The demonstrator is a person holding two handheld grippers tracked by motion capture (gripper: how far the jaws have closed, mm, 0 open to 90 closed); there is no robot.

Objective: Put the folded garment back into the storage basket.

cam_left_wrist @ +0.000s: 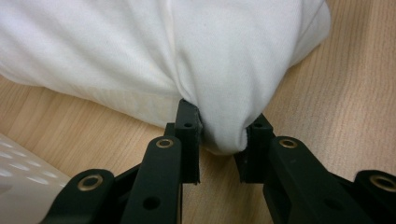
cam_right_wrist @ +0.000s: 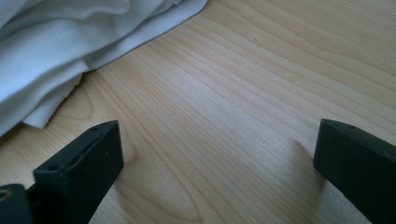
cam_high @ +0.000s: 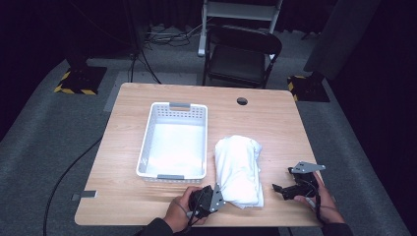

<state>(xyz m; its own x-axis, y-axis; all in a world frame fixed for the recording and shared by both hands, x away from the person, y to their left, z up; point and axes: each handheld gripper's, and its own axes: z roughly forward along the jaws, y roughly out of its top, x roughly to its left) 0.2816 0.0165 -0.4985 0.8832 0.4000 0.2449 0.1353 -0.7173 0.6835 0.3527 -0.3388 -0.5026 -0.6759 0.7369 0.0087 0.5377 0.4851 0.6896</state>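
**Cloth pinched at the near corner, basket waiting**

Nearest the lens in the left gripper view: my left tongs, closed down on a bunched fold of the white cloth, fabric squeezed between both pads. Right tongs gape wide above bare counter, holding nothing, cloth edge off at their 10 o'clock.

Progress, as I judge it: grip made, nothing lifted. Cloth lies folded on the counter just right of the white basket, which has nothing in it. Left to do: probably a second grip, then the carry over.

Orientation: the folded cloth's long axis runs 12 to 6 in the high view; near end at 6, where my left tongs bite its corner.
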